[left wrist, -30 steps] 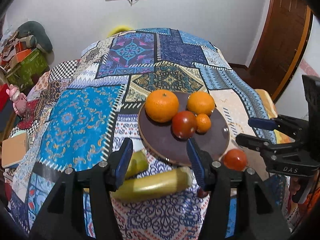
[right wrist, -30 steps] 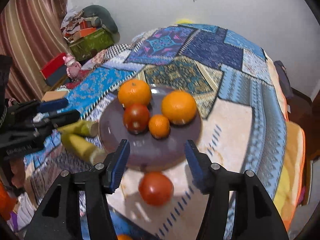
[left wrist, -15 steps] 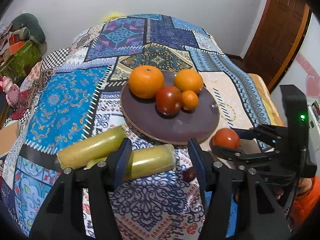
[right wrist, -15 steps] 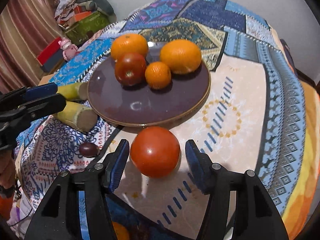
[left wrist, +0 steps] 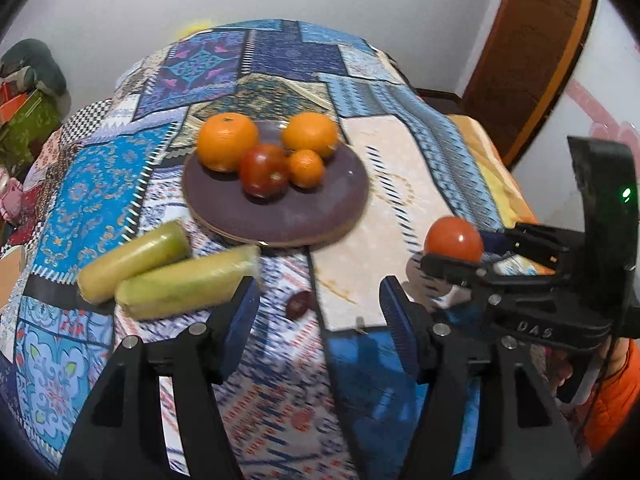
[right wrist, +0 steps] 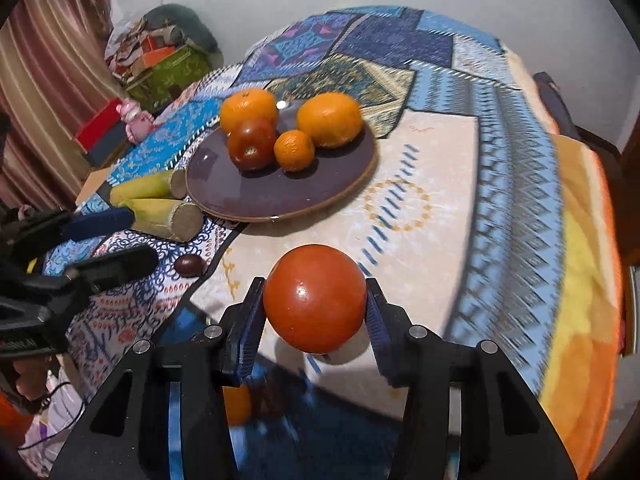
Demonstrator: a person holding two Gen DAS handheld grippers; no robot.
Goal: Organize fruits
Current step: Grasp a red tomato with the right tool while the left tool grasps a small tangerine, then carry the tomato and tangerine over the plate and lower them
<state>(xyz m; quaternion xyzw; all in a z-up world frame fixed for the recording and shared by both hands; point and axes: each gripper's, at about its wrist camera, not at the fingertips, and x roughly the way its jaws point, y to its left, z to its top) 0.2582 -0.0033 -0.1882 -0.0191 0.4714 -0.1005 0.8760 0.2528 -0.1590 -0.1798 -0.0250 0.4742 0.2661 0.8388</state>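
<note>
Patchwork cloth (right wrist: 440, 200) over a table, white wall behind. Right gripper (right wrist: 316, 312) has just been closing; its pads now press both sides of the loose tomato (right wrist: 315, 298), near of the brown plate (right wrist: 280, 196). Left gripper (left wrist: 316, 312) has been opening, nothing between its jaws, dark date (left wrist: 298, 304) just beyond. Advice: hold gently to avoid bruising, lift clear of the rim, set down in the plate's bare near part.

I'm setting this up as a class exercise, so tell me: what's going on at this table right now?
A person is sorting fruit with two handheld grippers. The right gripper has just been closing on a loose tomato, which sits between its pads near the plate. The plate already holds two oranges, a small mandarin and another tomato. The left gripper is open and empty, near two green stalks and a small dark fruit.
</note>
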